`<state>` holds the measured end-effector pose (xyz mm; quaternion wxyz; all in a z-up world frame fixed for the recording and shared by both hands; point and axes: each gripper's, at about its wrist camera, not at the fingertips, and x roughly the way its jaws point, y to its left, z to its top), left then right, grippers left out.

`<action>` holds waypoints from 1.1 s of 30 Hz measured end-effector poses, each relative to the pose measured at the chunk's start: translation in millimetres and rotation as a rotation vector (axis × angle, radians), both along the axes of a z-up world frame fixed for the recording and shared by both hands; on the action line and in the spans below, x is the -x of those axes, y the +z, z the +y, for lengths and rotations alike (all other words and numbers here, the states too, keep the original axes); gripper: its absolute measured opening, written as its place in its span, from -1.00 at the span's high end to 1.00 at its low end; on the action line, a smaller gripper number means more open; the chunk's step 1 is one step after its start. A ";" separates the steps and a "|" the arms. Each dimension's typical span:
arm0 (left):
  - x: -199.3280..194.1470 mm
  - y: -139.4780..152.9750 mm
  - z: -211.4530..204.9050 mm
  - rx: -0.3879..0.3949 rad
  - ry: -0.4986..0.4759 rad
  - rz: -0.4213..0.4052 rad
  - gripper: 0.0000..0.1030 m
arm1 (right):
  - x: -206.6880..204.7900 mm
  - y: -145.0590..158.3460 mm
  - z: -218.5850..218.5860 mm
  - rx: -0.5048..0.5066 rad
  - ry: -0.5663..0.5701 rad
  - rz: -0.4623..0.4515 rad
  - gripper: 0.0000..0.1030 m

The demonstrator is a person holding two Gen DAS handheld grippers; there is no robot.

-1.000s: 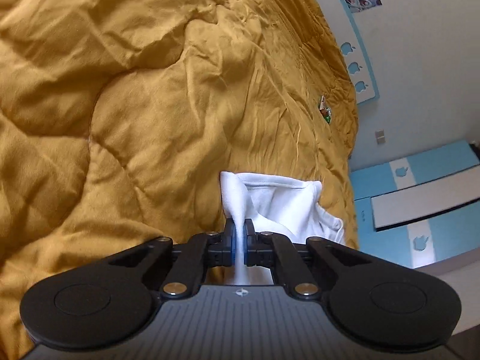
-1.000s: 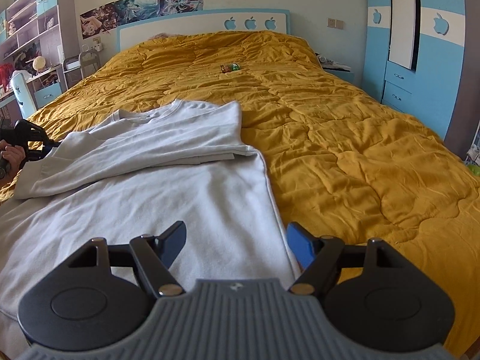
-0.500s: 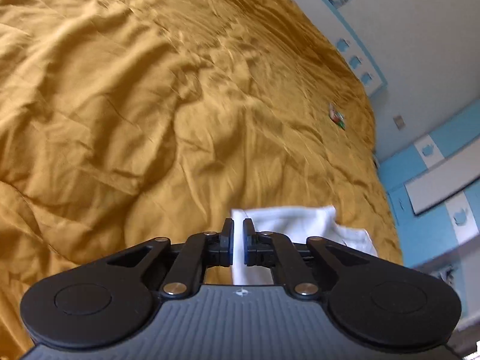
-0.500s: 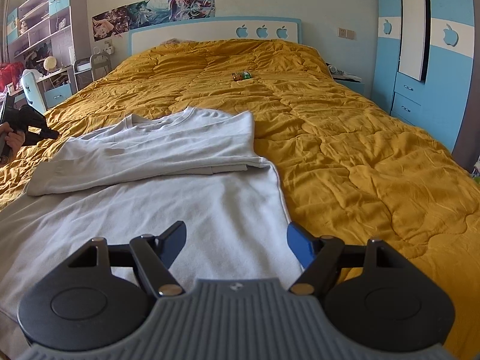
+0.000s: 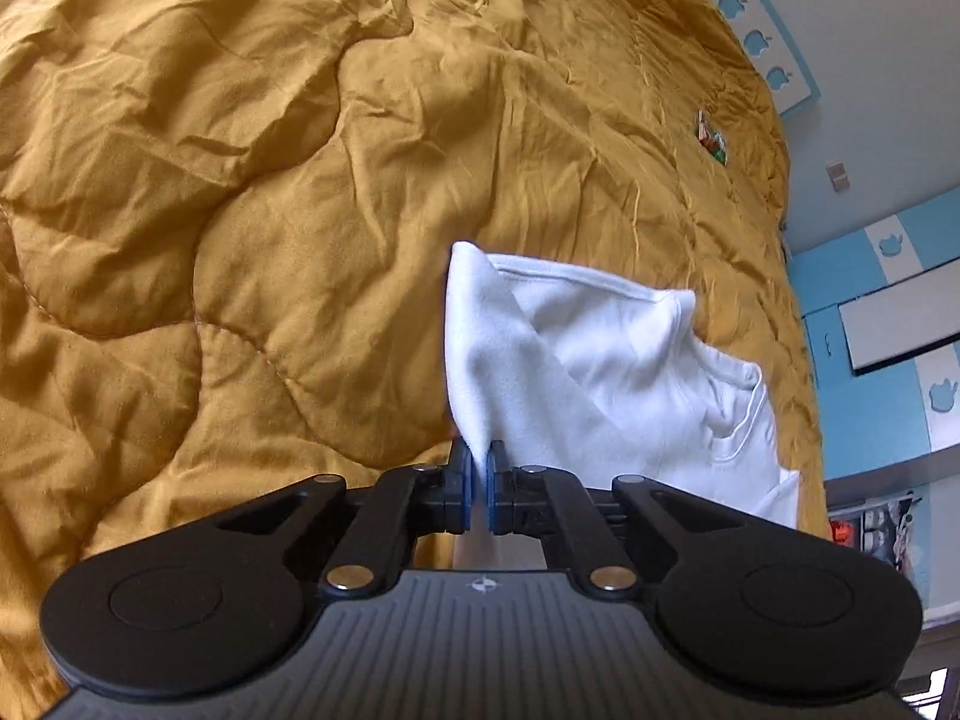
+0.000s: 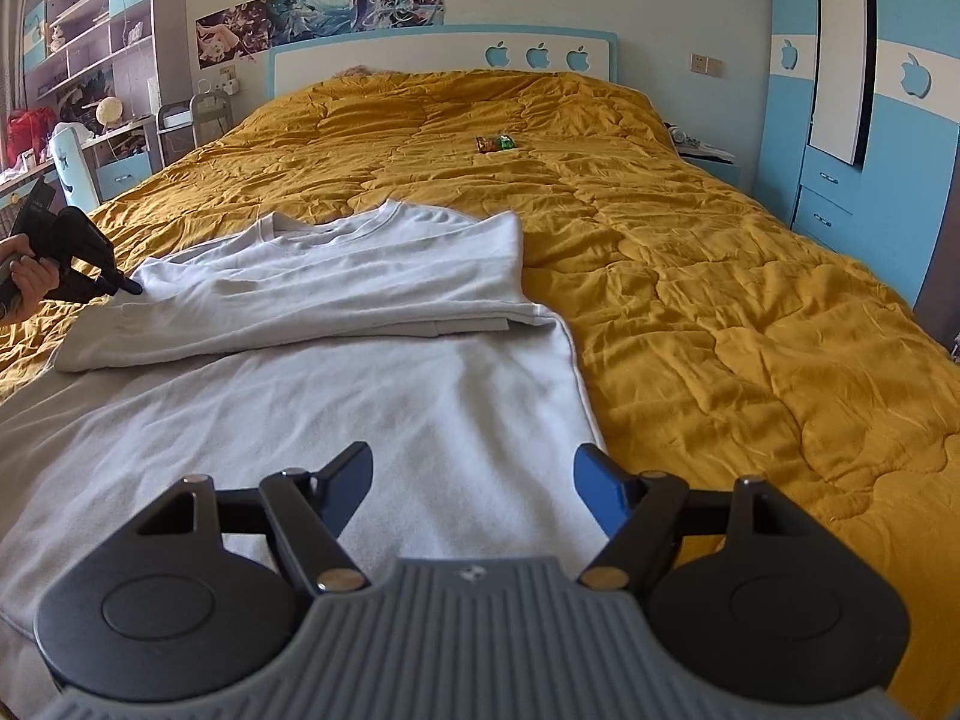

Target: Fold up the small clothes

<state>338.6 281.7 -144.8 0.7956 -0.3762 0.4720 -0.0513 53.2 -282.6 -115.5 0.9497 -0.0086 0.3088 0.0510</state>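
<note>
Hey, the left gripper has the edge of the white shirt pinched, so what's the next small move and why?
Probably carry the pinched edge across toward the shirt's middle. The left gripper is shut on the sleeve-side fabric, lifting it off the yellow quilt, and the right gripper hovers open over the lower body.

white shirt [image 6: 336, 324], half-folded, on bed
</note>
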 end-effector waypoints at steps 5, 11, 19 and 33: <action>-18.8 9.6 -13.7 -0.164 -0.070 -0.024 0.92 | -0.5 1.5 -6.6 -0.025 -0.018 0.003 -0.37; -10.8 -19.7 11.7 -0.109 -0.103 -0.008 0.71 | 10.3 11.5 -8.7 0.019 -0.015 -0.041 -0.37; 50.4 53.5 -32.5 -0.768 -0.135 -0.132 0.42 | 3.1 13.1 -19.9 -0.079 -0.042 -0.048 -0.37; 198.9 120.5 -108.5 -0.655 -0.109 -0.211 0.05 | 4.0 31.6 -43.4 -0.235 -0.025 0.077 -0.46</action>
